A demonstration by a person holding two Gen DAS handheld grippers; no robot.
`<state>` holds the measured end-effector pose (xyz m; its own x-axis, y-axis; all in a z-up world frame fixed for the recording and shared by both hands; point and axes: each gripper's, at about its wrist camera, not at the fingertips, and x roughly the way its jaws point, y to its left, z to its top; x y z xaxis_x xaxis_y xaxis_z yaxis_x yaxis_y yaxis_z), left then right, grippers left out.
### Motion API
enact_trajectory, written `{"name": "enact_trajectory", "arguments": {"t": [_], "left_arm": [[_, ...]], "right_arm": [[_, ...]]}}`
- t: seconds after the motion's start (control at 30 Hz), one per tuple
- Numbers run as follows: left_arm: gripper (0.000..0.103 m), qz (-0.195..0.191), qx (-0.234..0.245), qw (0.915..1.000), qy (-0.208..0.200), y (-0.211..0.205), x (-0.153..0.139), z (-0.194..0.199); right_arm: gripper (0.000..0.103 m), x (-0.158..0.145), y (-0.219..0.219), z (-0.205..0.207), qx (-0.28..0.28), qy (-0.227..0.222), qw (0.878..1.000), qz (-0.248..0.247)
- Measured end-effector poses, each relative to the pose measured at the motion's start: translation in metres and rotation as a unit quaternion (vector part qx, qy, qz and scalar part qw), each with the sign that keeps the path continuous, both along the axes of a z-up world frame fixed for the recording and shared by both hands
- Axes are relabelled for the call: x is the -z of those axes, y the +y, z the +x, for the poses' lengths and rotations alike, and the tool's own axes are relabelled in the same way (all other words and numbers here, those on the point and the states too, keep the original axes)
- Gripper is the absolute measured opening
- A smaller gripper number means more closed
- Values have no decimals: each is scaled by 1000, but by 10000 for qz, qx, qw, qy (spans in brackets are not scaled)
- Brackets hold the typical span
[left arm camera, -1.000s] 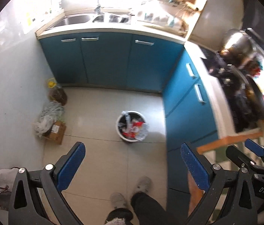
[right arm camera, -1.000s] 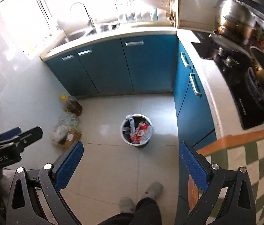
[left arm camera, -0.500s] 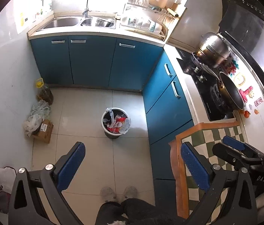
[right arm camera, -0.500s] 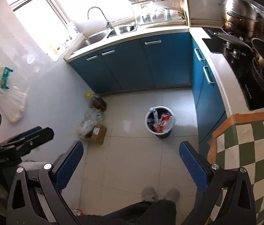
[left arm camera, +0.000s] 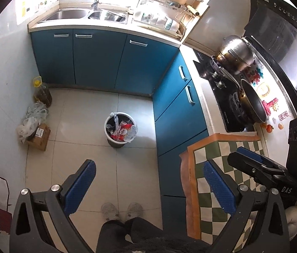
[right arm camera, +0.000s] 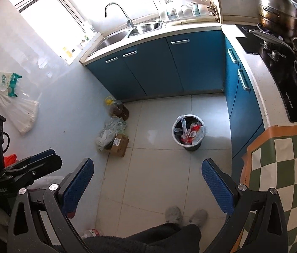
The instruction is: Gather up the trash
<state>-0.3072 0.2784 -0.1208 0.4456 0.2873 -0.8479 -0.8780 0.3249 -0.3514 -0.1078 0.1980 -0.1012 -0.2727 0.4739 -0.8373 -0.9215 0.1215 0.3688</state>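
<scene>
A round trash bin (left arm camera: 120,131) full of red and white wrappers stands on the tiled floor in the middle of the kitchen; it also shows in the right wrist view (right arm camera: 188,132). My left gripper (left arm camera: 148,184) is open and empty, held high above the floor. My right gripper (right arm camera: 147,183) is open and empty, also high up. The right gripper also shows at the right of the left wrist view (left arm camera: 253,164), and the left gripper at the left of the right wrist view (right arm camera: 32,164).
Blue cabinets (left arm camera: 97,57) run under the sink and the stove (left arm camera: 230,97). A cardboard box (left arm camera: 39,135), crumpled plastic bags (left arm camera: 32,120) and an oil bottle (left arm camera: 42,92) sit by the left wall. A green checked cloth (left arm camera: 215,168) covers the counter at right. The person's feet (left arm camera: 123,210) are below.
Both grippers have risen and pulled back, so the bin looks smaller and farther. The checked counter has come into the left wrist view. Both grippers stayed open.
</scene>
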Motion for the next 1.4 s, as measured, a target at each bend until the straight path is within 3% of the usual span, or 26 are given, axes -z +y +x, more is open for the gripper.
{"name": "enact_trajectory", "arguments": {"t": [1.4], "left_arm": [[103, -160, 281, 9993, 182, -4, 10, 19]], "right_arm": [[103, 16, -18, 28, -190, 91, 9994, -259]]}}
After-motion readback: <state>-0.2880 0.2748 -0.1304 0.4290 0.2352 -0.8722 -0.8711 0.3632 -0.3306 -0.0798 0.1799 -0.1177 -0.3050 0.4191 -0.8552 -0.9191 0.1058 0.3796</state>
